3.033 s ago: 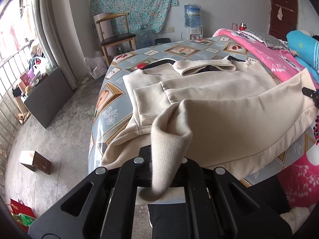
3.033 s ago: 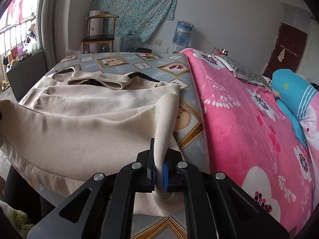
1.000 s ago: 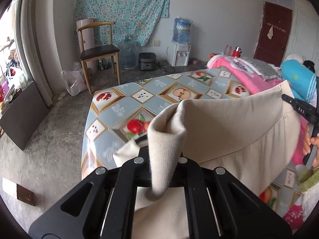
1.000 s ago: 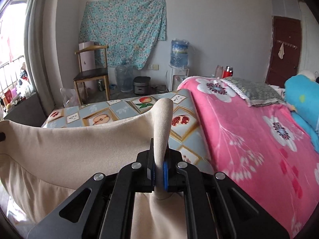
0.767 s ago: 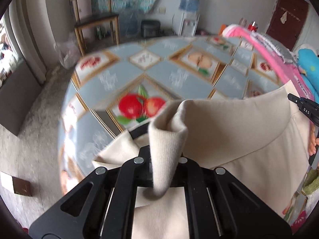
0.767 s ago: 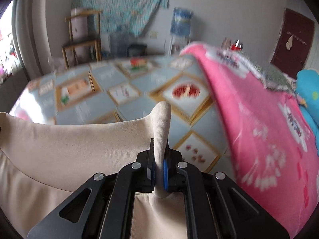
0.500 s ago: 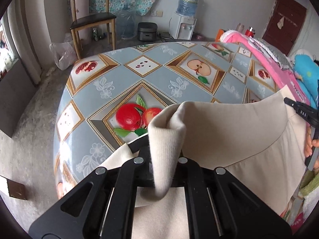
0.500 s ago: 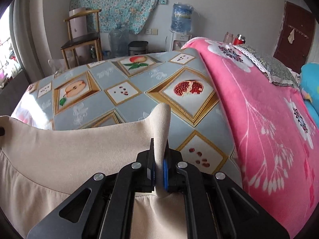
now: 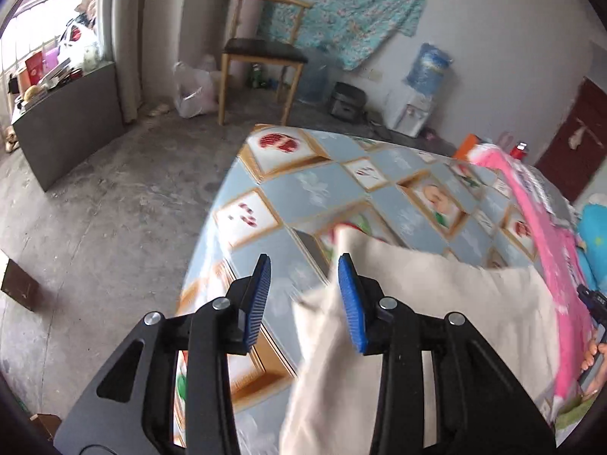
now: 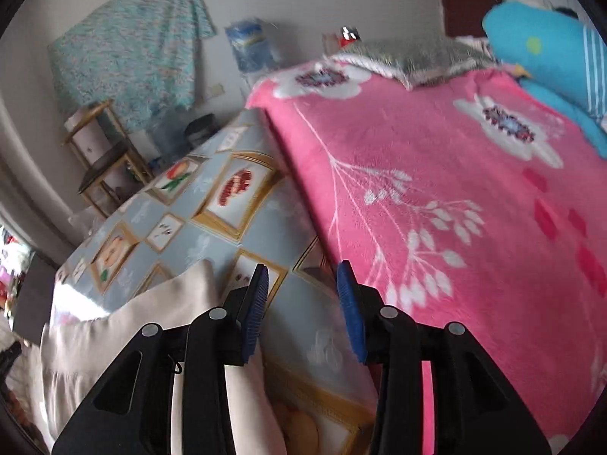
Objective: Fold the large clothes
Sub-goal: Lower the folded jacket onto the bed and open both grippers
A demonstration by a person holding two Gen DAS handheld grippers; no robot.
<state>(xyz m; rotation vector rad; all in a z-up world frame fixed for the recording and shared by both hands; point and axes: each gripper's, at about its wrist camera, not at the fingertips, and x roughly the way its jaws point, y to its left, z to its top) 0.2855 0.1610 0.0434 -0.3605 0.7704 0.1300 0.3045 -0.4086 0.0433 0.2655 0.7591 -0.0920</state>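
The cream garment lies folded over on the fruit-patterned tablecloth. Its folded edge runs across the table, and a corner rises just behind the right finger. My left gripper has its jaws opening; nothing sits between the blue pads, and the cloth falls away to its right. In the right wrist view the cream garment lies to the left of my right gripper. Those jaws are opening too, with only tablecloth showing between them.
A pink floral blanket covers the bed on the right, with a blue pillow behind. A wooden chair, a plastic bag and a water dispenser stand on the concrete floor beyond the table. A hand shows at the right edge.
Both grippers carried the garment's hem forward over the table and then let go. Their jaws went from shut on the cloth to apart, both views rolled, and the cloth dropped.
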